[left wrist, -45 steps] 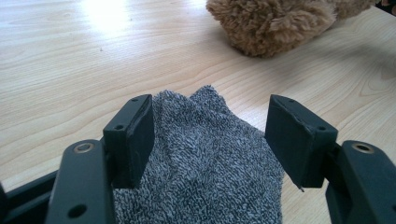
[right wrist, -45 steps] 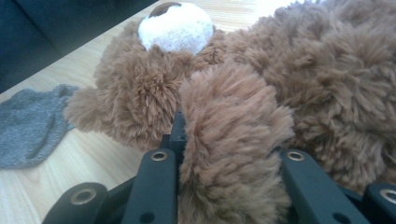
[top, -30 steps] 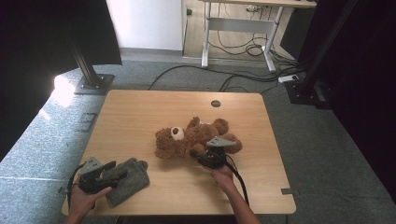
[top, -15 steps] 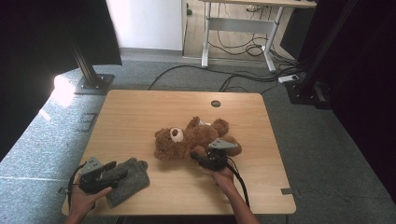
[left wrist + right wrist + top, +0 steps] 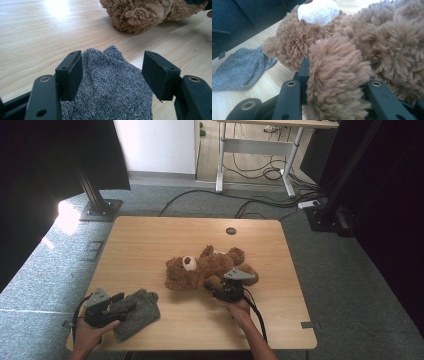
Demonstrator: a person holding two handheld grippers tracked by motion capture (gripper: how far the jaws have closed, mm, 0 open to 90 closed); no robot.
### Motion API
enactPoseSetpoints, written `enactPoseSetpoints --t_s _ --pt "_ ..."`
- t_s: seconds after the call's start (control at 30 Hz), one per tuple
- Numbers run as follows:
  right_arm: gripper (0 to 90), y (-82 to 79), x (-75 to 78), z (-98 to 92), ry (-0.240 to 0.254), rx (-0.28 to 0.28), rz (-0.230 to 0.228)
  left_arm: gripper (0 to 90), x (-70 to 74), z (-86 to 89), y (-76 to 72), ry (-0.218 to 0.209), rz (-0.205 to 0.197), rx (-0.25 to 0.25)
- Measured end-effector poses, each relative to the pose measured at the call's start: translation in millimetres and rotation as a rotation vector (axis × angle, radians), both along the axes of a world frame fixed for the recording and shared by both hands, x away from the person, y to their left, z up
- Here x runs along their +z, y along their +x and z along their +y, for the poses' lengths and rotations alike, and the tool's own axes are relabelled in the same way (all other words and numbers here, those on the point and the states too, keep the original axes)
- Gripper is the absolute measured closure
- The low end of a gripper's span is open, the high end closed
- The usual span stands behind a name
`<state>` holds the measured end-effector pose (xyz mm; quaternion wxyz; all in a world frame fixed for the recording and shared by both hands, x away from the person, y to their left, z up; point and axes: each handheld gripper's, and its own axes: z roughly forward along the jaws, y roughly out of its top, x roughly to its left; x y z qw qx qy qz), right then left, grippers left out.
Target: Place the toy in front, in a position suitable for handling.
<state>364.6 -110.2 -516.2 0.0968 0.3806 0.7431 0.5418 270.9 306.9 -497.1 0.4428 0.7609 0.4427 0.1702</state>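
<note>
Right claw (image 5: 214, 289) level, pinching teddy bear's (image 5: 200, 267) paw.

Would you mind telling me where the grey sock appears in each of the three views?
High view: the grey sock lies at the table's near left, under the left gripper.
Left gripper view: bottom centre, between the open jaws.
Right gripper view: left edge, flat on the wood.
Shared landmark: the teddy bear.
</note>
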Motion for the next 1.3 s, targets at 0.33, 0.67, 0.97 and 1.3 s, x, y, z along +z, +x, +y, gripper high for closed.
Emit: enactPoseSetpoints --t_s 0.33,0.67,0.97,1.3 --pt "68.0 -5.1 4.7 10.7 -0.009 0.055 -0.013 32.9 0.2 0.4 0.0 -0.001 0.0 0.001" --pt "68.5 -17.6 4.3 -0.9 0.01 0.069 -0.017 32.9 0.2 -0.3 0.0 0.0 0.0 0.0" --pt "67.7 -24.1 5.0 12.9 -0.019 0.099 -0.043 32.9 -0.5 -0.3 0.4 0.0 0.002 0.002" --pt "65.5 -28.3 3.9 30.3 -0.054 0.136 -0.068 32.9 -0.3 0.9 0.3 -0.001 0.002 0.002"
